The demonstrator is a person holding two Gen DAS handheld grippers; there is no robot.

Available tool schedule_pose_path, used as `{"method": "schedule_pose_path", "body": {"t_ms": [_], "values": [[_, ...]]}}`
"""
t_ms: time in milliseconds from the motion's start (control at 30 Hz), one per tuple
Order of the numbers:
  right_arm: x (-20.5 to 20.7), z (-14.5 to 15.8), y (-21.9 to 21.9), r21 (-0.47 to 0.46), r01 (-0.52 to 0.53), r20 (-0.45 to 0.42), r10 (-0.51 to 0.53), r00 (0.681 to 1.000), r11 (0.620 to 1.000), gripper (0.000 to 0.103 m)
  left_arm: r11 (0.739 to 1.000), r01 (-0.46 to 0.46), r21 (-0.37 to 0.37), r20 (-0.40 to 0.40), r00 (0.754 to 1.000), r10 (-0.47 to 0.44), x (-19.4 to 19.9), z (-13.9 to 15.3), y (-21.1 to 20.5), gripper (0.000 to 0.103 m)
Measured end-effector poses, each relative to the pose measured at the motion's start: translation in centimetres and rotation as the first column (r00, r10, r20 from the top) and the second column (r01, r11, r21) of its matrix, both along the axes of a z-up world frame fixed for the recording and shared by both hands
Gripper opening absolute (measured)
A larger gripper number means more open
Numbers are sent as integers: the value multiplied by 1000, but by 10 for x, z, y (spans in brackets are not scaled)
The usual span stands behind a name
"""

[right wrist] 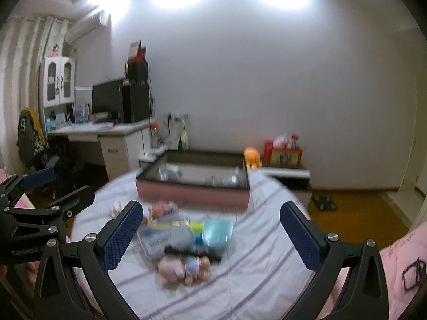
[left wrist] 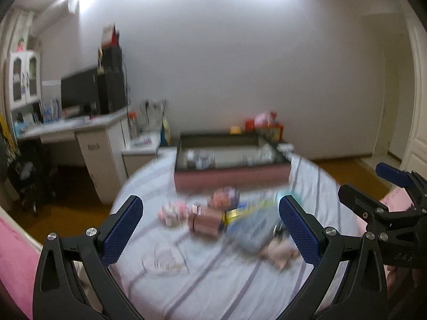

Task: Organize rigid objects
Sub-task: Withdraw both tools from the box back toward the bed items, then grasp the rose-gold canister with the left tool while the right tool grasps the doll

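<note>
Hovering above a striped cloth, both grippers spread wide, nothing held.

Left gripper (left wrist: 210, 226) jaws fully apart, empty; between its blue pads (left wrist: 122, 229) a blurred pile on the cloth (left wrist: 213, 288): pink-white toy (left wrist: 172, 213), brown cylinder (left wrist: 205, 222), round pink-blue item (left wrist: 225, 197), grey-blue pack (left wrist: 254, 229), pink plush (left wrist: 280, 253), clear plastic piece (left wrist: 162, 262) nearest the camera. Right gripper (right wrist: 210, 229) jaws also fully apart, empty; under it the same pile: plush (right wrist: 184, 269) in front, black bar (right wrist: 192, 252) touching it behind, grey pack (right wrist: 165, 240), teal tub (right wrist: 217, 230), small jars (right wrist: 162, 210) farther back. Pink-sided box (right wrist: 192, 193) stands behind the pile, open top, contents too blurred to tell. Beyond: orange toy (right wrist: 252, 157), red box (right wrist: 283, 153), desk (right wrist: 106, 130) with monitor (right wrist: 106, 96), white wall. Each gripper shows at the edge of the other's view.
</note>
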State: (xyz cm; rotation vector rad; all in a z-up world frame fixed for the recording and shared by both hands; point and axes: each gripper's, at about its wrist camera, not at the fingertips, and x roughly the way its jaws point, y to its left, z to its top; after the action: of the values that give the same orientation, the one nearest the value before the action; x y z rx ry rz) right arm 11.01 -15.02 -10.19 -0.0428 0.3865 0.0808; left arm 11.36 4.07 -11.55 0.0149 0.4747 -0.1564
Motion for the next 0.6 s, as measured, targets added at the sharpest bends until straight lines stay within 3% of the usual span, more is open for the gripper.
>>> {"method": "schedule_pose_path", "body": {"t_ms": [167,300,600], "values": [[26,-56,2,11,-8,-175,10,984,1000,103,999,-29,15,-135,990,31,15,-42,11,103],[45,-92,7,46,-30,-285,42,958,998,103,999,-43,28,-183,982,47,22,-56,19,103],[72,-117,15,58,-73,-372,89,924,996,103,999,-22,22,-239,971,27,36,-71,21,103]]}}
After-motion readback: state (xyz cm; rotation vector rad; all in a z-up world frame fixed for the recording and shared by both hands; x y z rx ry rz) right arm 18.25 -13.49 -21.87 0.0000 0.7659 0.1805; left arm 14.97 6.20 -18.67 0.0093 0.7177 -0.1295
